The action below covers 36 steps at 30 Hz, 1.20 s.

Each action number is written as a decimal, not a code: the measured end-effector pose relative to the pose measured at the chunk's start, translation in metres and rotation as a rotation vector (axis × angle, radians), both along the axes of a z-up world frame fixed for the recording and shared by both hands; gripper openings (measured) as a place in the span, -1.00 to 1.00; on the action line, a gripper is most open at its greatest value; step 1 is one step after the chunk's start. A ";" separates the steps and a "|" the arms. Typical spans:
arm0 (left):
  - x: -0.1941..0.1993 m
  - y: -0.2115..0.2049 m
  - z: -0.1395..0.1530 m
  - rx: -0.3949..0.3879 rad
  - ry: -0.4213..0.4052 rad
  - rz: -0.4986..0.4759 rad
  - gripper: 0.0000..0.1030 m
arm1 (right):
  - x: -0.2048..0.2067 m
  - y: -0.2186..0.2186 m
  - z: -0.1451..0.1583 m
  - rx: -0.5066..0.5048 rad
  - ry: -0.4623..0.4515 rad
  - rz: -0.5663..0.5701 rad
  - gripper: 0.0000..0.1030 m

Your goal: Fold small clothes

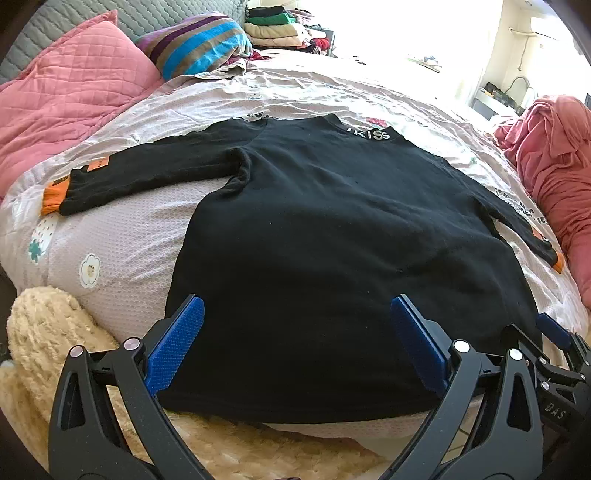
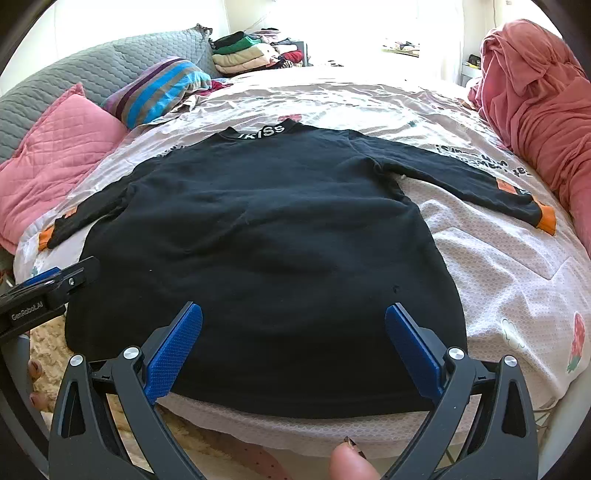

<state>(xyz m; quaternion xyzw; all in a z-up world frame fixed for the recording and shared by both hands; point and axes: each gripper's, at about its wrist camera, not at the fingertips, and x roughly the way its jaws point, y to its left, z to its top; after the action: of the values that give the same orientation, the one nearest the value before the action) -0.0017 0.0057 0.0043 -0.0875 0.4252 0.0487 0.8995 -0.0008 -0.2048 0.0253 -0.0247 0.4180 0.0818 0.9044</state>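
A black long-sleeved sweater point(image 1: 314, 221) point(image 2: 258, 221) lies spread flat on the bed. Its collar with white lettering points away, and its hem lies by the near edge of the bed. Both sleeves stretch sideways and end in orange cuffs point(image 1: 51, 197) point(image 2: 546, 219). My left gripper point(image 1: 297, 301) hovers open over the hem's left part, with nothing between its blue pads point(image 1: 177, 343). My right gripper point(image 2: 293, 308) is open too, over the hem's right part, and holds nothing. Each gripper shows at the edge of the other's view: the right gripper point(image 1: 554, 332), the left gripper point(image 2: 55, 284).
The pale pink flowered bedsheet point(image 1: 129, 240) covers the bed. A pink quilted pillow point(image 1: 74, 92) and a striped pillow point(image 1: 199, 44) lie at far left. Folded clothes point(image 1: 277, 26) are stacked behind, with a red blanket heap point(image 2: 535, 110) at right. A cream fluffy rug point(image 1: 48, 332) and a person's toes point(image 2: 347, 465) are below.
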 end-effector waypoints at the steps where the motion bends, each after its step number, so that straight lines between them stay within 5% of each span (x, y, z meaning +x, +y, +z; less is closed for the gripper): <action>1: -0.001 -0.003 0.002 0.004 -0.001 0.001 0.84 | 0.000 0.000 0.000 -0.001 -0.002 0.003 0.92; 36: -0.002 -0.004 0.004 0.023 -0.008 0.003 0.84 | -0.003 0.005 -0.002 -0.006 0.002 0.012 0.92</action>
<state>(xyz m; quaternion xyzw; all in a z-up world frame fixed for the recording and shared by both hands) -0.0038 0.0019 0.0087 -0.0780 0.4209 0.0543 0.9021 -0.0034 -0.1999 0.0228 -0.0298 0.4189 0.0861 0.9034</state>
